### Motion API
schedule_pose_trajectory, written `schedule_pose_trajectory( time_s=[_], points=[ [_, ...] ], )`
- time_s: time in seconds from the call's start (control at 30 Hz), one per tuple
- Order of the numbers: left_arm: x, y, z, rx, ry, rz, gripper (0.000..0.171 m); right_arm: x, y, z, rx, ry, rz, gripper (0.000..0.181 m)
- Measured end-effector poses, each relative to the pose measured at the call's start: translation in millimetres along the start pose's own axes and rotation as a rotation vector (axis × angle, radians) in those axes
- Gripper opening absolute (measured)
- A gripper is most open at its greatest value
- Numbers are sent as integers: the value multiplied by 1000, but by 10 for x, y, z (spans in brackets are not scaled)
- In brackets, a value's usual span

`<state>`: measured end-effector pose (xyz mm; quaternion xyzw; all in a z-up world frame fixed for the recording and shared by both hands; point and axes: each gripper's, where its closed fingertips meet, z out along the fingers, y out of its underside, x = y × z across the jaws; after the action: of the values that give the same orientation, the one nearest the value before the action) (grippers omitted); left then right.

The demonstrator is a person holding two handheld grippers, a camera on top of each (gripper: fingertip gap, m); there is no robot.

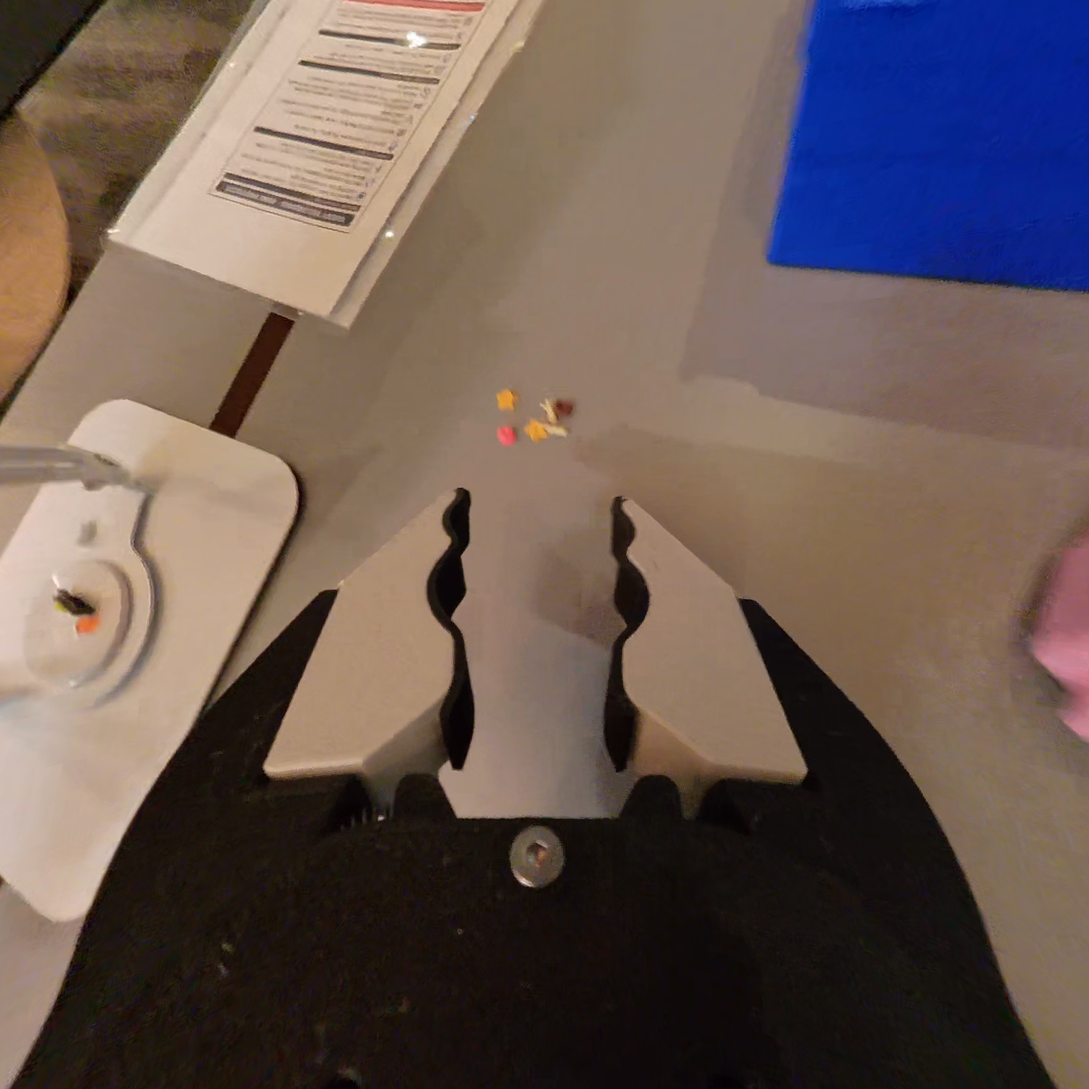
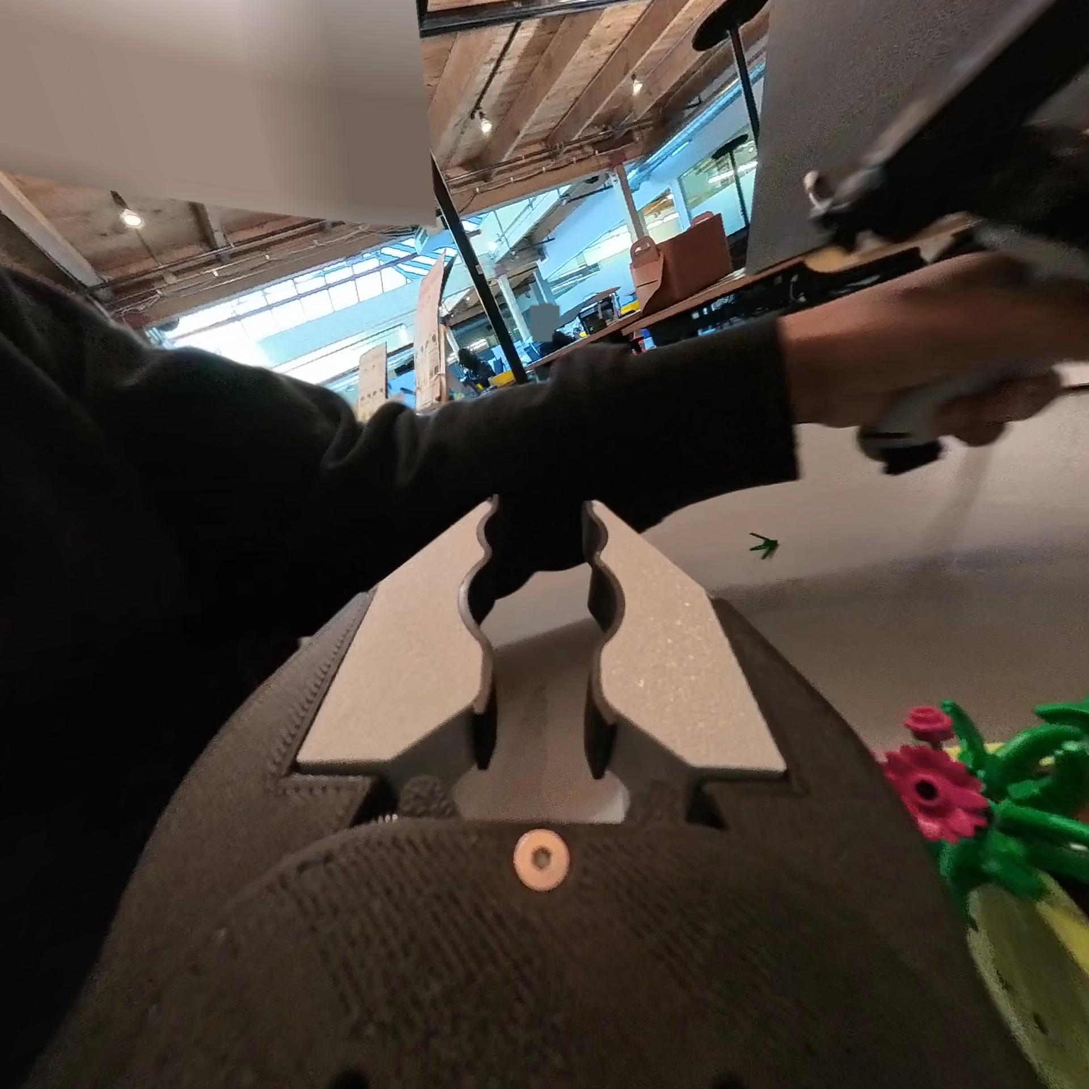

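My left gripper [image 1: 539, 498] is open and empty, hovering over the grey table. Just ahead of its fingertips lies a small cluster of toy pieces [image 1: 533, 415]: orange stars, a pink piece, a dark red one and pale bits. My right gripper [image 2: 539, 510] is open and empty, tilted up toward a person's dark sleeve [image 2: 530, 424]. A toy plant with green stems and magenta flowers [image 2: 943, 789] in a yellow-green pot [image 2: 1037, 972] sits at its lower right. A tiny green leaf piece [image 2: 763, 545] lies on the table beyond.
A white base plate with a clear round dish [image 1: 76, 624] holding small pieces is at the left. A printed sheet in a clear stand [image 1: 330, 129] is at the far left, a blue block [image 1: 943, 135] at the far right. A blurred pink thing [image 1: 1061, 636] is at the right edge. Across from one pair of fingers to the other is roughly 30 centimetres. The blurred pink thing [image 1: 1061, 636] is closer to my left gripper, around 12 centimetres from its tips; the right tips are 20 centimetres off.
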<state>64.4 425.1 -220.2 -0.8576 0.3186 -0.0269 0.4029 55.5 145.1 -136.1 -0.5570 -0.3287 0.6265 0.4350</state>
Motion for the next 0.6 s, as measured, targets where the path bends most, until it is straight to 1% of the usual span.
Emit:
schedule_pose_trajectory(
  time_s=[0.03,0.07,0.13,0.27,0.43,0.5,0.6],
  points=[
    [-57,-24,147,-18,-16,-10,48,-8,6,-8,-6,-4,-1,27],
    [-71,-29,267,-35,-10,-29,45,-12,13,-22,-13,-2,-11,27],
    [-52,-44,427,-39,18,-71,46,2,8,-70,-25,16,-45,27],
    [23,-137,600,-17,93,-154,49,57,-32,-164,-24,38,-57,27],
    [-22,-145,786,-36,78,-126,54,71,-83,-211,4,18,9,28],
    [-4,-147,798,-42,97,-147,46,78,-87,-215,4,22,6,28],
    [-5,-111,767,-59,93,-167,24,82,-76,-208,-2,26,1,29]
  ],
)
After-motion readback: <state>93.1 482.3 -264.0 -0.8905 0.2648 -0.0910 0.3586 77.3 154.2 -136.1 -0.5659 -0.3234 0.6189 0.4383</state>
